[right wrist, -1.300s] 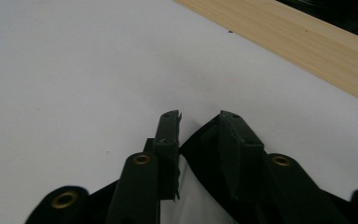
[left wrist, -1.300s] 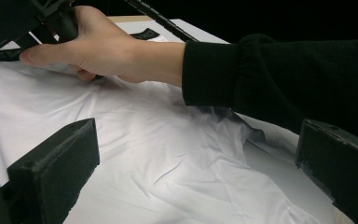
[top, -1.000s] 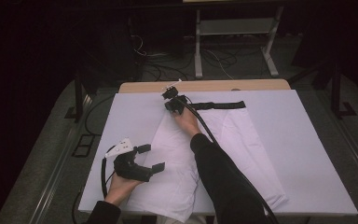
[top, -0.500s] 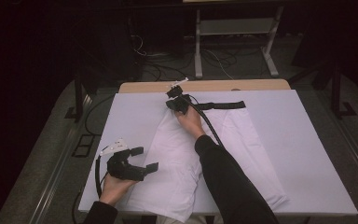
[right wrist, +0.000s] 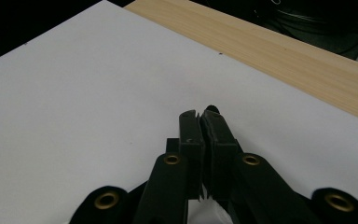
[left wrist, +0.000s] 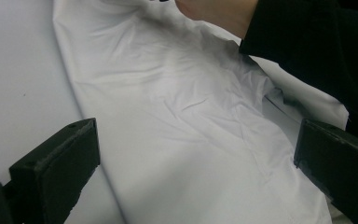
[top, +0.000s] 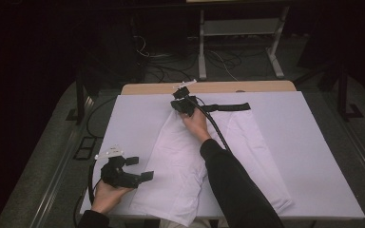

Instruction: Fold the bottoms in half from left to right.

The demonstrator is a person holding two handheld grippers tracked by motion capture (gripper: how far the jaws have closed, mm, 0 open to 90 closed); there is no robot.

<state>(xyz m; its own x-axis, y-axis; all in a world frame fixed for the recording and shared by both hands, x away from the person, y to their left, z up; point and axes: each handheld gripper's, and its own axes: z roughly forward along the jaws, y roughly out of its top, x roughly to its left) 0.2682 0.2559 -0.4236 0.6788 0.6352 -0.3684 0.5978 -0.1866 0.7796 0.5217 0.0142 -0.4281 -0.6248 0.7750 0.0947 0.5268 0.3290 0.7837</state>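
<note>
I see a white surface [top: 313, 142] with white trousers [top: 180, 161] spread flat, waist far, legs hanging over the near edge; they look unfolded, so folding seems barely begun. A black belt [top: 228, 107] lies at the waist. My right gripper [top: 183, 102], arm stretched far, has its fingers closed at the waistband. My left gripper [top: 135, 171] hovers near-left, fingers open.

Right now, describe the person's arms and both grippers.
Both grippers are black with two blocky jaws. The left gripper carries a pale three-cornered plate on top; brass rivets dot the right gripper. A black cable trails along the right arm's black sleeve. Hands are bare.
</note>
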